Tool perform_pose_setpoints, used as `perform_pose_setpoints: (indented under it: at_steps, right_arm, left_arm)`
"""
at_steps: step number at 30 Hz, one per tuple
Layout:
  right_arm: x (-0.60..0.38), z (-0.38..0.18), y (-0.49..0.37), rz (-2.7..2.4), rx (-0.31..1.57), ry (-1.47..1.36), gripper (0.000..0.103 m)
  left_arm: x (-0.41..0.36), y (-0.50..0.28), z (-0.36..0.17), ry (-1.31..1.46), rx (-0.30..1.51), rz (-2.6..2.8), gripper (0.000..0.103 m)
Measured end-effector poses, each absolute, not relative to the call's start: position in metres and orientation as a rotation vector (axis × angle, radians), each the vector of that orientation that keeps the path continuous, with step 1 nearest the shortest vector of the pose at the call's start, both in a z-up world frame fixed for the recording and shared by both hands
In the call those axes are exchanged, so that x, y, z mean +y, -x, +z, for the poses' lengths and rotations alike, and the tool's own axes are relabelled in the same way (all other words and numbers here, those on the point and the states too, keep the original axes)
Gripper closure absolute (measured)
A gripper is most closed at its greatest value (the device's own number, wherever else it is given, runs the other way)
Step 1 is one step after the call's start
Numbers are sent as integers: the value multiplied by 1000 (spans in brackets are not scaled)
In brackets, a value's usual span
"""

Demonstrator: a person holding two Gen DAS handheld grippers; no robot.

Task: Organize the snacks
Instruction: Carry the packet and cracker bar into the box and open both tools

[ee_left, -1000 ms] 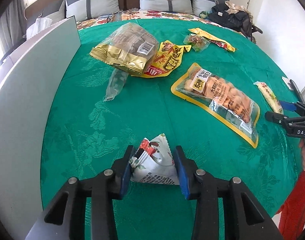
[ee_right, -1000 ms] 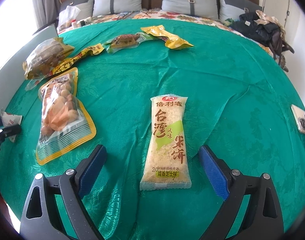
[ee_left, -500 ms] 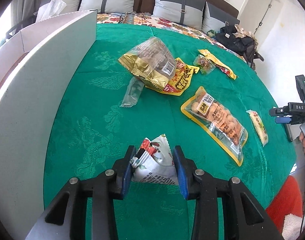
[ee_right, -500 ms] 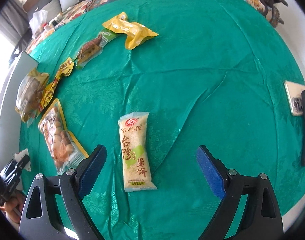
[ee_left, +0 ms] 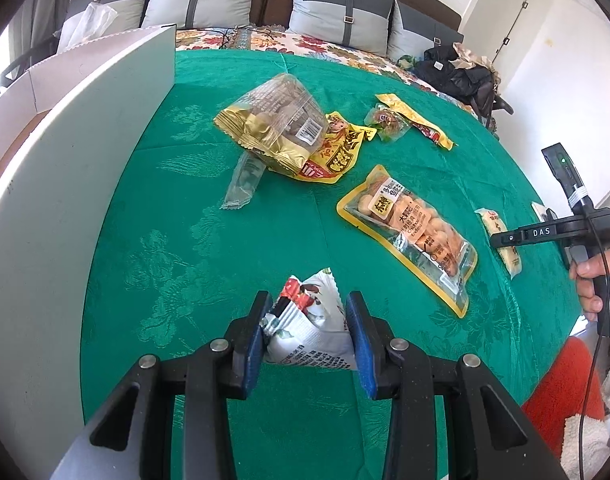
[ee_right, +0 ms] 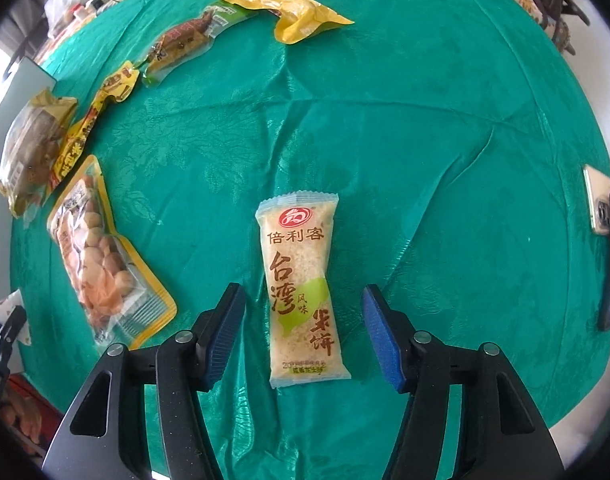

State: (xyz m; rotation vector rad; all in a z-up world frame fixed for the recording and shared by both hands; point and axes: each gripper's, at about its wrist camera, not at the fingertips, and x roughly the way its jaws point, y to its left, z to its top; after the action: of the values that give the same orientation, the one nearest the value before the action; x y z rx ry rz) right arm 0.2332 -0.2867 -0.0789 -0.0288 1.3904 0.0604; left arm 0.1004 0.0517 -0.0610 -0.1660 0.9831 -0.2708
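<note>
Right hand-held gripper [ee_right: 303, 332] lowered around oblong rice-cracker packet [ee_right: 299, 288].

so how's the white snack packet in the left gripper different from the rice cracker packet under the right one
The white snack packet is pinched between the left gripper fingers, crumpled and raised; the rice cracker packet lies flat on the green cloth, untouched, between the open right gripper fingers. The first is opaque white with red print; the second is a long, pale yellow see-through strip. Both are small single packs.
</note>
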Motion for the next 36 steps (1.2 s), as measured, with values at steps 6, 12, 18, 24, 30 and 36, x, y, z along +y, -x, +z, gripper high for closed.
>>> perform_pose_setpoints:
  at_steps: [6, 12, 18, 24, 30, 36]
  right_arm:
    - [-283, -47, -219, 117, 1330, -80, 80]
    - [-184, 48, -207, 448, 1178, -187, 80]
    - [-15, 124, -176, 844, 1074, -170, 80]
    - [89, 126, -150, 1007, 1064, -116, 31]
    - [46, 96, -151, 894, 983, -11, 32]
    - [-96, 23, -184, 475, 879, 155, 31]
  left_arm:
    - [69, -85, -30, 325, 977, -322, 66]
    - [161, -75, 43, 556, 879, -205, 65]
    - [266, -65, 94, 448, 803, 86, 65]
    - [317, -55, 57, 338, 900, 335, 18]
    - [300, -33, 35, 368, 877, 313, 18]
    - [185, -49, 57, 252, 844, 67, 18]
